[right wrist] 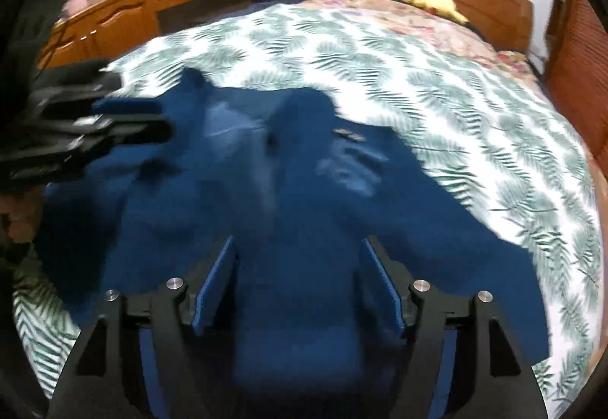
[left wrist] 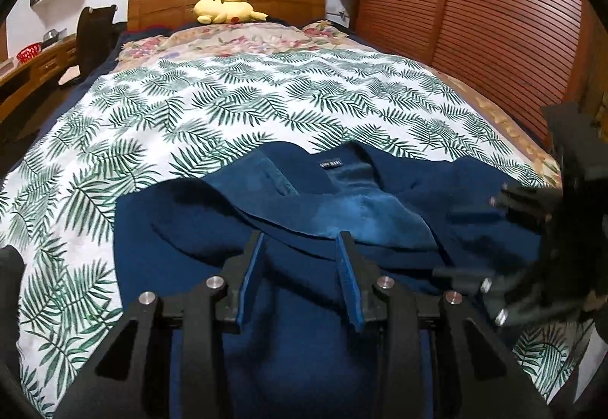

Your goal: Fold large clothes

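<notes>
Dark blue jacket with shiny lining [left wrist: 342, 214] lies rumpled on the leaf-print bedspread [left wrist: 228, 103], collar toward the headboard. Left gripper [left wrist: 300, 278] and right gripper [right wrist: 300, 286] hover over it, jaws apart, nothing pinched. Best flatten the lapels first, then grab matching edges.

Left gripper [left wrist: 300, 240] pointed steeply downward, its blue-padded jaws partly apart. Right gripper [right wrist: 298, 244] pointed steeply downward as well, jaws spread wider, nothing between the pads.
</notes>
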A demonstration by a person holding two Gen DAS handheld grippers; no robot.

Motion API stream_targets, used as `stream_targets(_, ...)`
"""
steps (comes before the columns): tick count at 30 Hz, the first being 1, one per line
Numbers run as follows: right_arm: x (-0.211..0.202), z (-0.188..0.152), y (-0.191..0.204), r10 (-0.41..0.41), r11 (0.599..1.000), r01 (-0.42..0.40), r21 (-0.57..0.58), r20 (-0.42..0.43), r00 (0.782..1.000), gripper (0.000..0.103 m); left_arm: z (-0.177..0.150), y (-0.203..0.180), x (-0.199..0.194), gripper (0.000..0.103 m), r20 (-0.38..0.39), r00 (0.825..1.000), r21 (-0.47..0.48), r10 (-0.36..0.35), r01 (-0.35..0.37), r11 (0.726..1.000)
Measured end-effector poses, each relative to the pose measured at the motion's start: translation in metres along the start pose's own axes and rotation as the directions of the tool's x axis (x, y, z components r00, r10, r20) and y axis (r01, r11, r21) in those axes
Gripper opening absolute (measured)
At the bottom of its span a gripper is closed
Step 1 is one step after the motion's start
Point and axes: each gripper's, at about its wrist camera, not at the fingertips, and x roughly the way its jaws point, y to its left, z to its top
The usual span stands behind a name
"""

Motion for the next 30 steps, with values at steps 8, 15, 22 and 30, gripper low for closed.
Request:
stream_targets(8,0.027,-0.002,-0.001,-0.088,0.995,0.084,-0.056,-0.071,0.994,0.007,0.000,0.007,-0.002,0.036,0.003,1.000,-0.011,0.011,-0.011,1.000)
stream_targets(15,0.044,0.068,-0.043,-0.267,0.956,0.265,-0.128,0.002,0.964,0.005,0.002,0.007,-0.002,0.036,0.007,1.000,-0.015,0.015,-0.014,1.000)
stream_targets(22,0.085,0.118,-0.051,-0.309,0.929,0.290,-0.232,-0.050,0.950,0.039,-0.001,0.007,0.007,0.036,-0.026,1.000,-0.007,0.013,-0.013,1.000)
stream_targets(30,0.036,0.133,-0.100,-0.505,0.856,0.511,-0.077,0.085,0.859,0.055,-0.004,0.008,0.013,0.036,-0.046,0.999,-0.008,0.014,-0.015,1.000)
